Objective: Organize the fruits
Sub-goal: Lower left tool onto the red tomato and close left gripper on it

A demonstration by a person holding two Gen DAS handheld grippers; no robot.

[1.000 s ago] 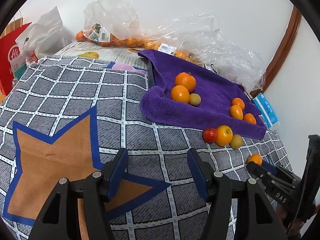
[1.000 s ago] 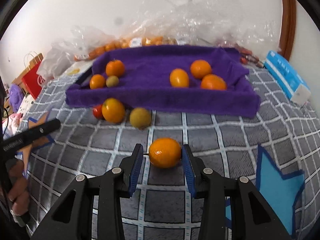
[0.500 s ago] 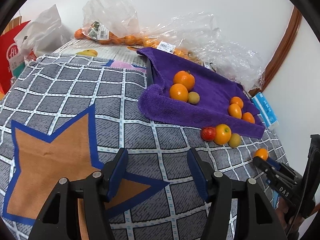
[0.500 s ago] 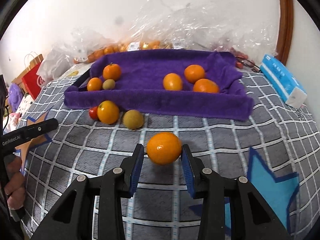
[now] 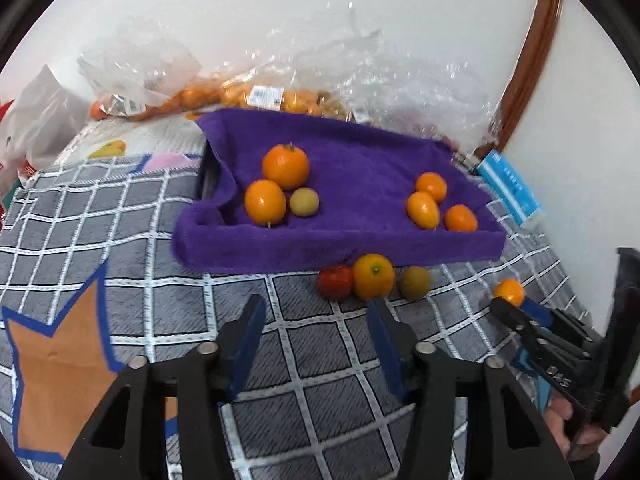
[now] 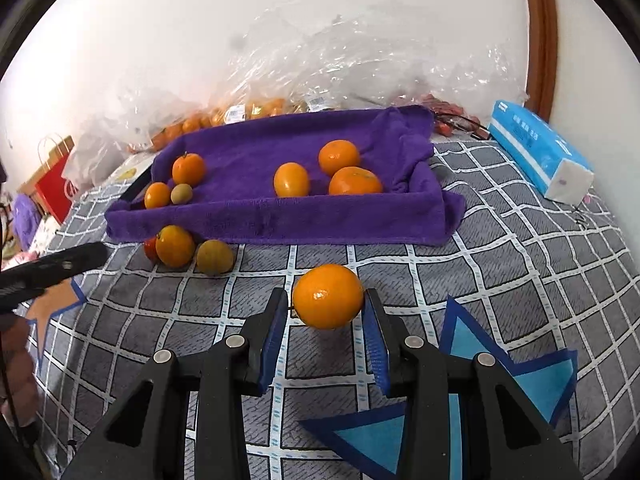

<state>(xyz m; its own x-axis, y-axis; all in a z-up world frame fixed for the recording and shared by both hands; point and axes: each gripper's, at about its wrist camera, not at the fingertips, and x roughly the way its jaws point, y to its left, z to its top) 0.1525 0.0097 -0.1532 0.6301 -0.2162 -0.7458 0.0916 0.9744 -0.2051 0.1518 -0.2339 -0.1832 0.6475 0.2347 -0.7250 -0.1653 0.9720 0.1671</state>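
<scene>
Your left gripper hangs over the grey checked bedcover with nothing between its blue pads; its jaws have just been closing and stand partly apart. Ahead of it, three loose fruits sit in a row against the front wall of the purple towel-lined tray: a red tomato, touching it an orange with its stem end facing up toward you, then just beside it a yellow-green fruit.

Inside the tray, the left cluster holds a large stemmed orange at the back, a rounder orange in front and a small greenish fruit beside them, all touching. The right cluster holds three oranges; the middle one is egg-shaped, its long axis running toward the back wall and slightly to the left.

Your right gripper has hold of a mandarin: both blue pads press its sides, and it sits clear of the bedcover, in front of the tray and well apart from it. It is slightly flattened, with its wider axis running across from pad to pad. A short stem pokes from its left side toward the left pad.

Clear bags of fruit lie behind the tray; a blue tissue pack lies at far right.
</scene>
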